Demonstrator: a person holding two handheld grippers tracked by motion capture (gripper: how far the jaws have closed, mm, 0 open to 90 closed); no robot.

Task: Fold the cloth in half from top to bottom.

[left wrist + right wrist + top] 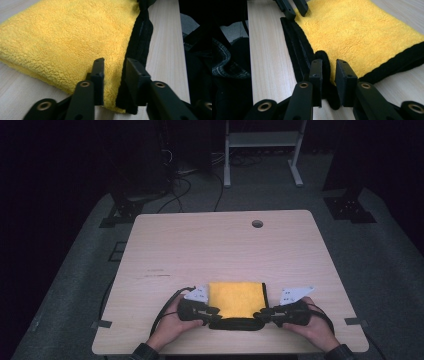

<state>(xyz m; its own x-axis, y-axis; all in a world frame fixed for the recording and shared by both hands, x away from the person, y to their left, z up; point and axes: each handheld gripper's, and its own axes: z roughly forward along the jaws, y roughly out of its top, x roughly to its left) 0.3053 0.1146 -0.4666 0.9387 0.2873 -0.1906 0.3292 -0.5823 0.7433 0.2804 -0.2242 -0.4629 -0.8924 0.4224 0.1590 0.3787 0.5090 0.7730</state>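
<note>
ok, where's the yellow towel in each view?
High view: yellow towel at the table's near edge, between both grippers.
Left gripper view: fills the upper left, corner between the fingers.
Right gripper view: upper right, corner between the fingers.
Shared landmark: its black border.

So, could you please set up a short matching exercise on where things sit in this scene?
Things:
1. left gripper
2. right gripper
3. yellow towel
4. round hole

Places:
A. far side of the table
B. near-right corner of the towel
C. near edge of the table, between the hands
D. near-left corner of the towel

Pairs: 1-D, 2-B, 3-C, 4-A
</note>
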